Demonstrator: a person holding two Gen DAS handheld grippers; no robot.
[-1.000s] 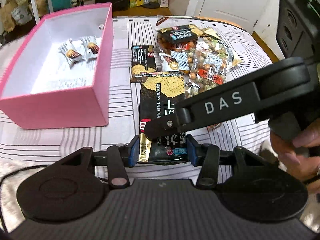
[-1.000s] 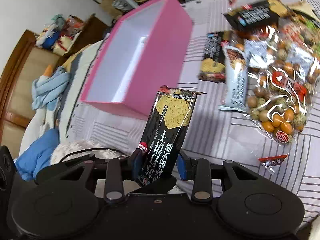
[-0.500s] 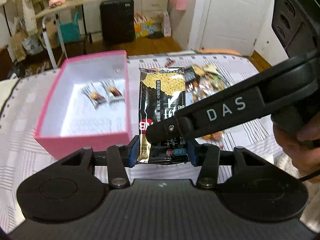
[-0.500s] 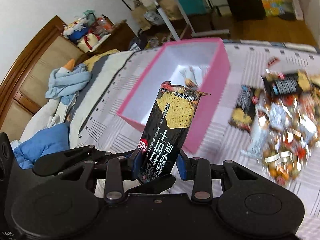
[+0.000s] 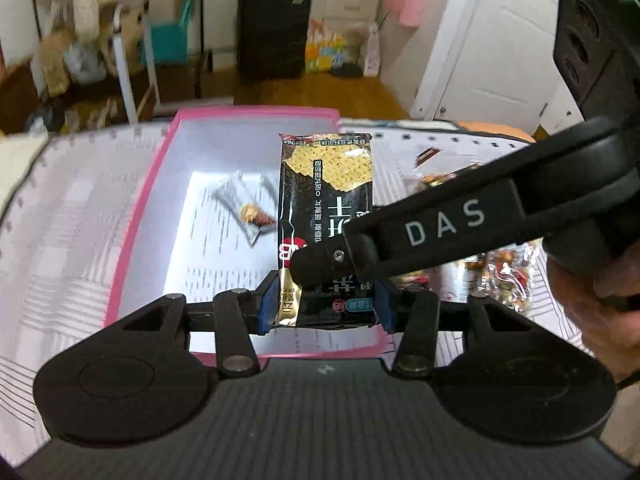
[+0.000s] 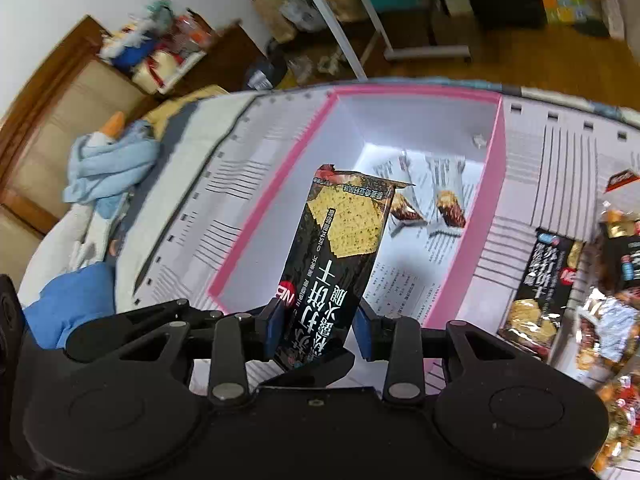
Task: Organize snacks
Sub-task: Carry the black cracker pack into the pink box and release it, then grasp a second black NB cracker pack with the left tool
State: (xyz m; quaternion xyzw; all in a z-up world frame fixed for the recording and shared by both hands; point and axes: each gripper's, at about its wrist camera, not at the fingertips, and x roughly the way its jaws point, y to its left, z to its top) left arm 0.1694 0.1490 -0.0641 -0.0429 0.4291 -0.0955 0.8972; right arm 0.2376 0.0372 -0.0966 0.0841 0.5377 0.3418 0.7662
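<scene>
A black cracker packet (image 5: 326,184) hangs over the open pink box (image 5: 136,232). My left gripper (image 5: 326,304) is shut on the packet's near end, blue pads pressing both sides. One of the right gripper's fingers (image 5: 400,240) reaches in from the right and lies across the same packet. In the right wrist view my right gripper (image 6: 320,330) is shut on the packet (image 6: 344,232), which stands tilted above the pink box (image 6: 272,208). Two small silver-wrapped snacks (image 6: 448,204) lie on the box's white floor; one of the wrapped snacks (image 5: 248,212) also shows, blurred, in the left wrist view.
A second black cracker packet (image 6: 540,280) and a pile of bagged snacks (image 6: 600,320) lie on the striped cloth (image 6: 240,168) right of the box. A person's hand (image 5: 600,312) holds the right gripper. Blue fabric (image 6: 108,168) lies left; a black suitcase (image 5: 274,32) stands beyond.
Both grippers have lifted the cracker packet off the striped cloth and carried it left, from beside the snack pile to above the pink box. Both grips stayed the same.
</scene>
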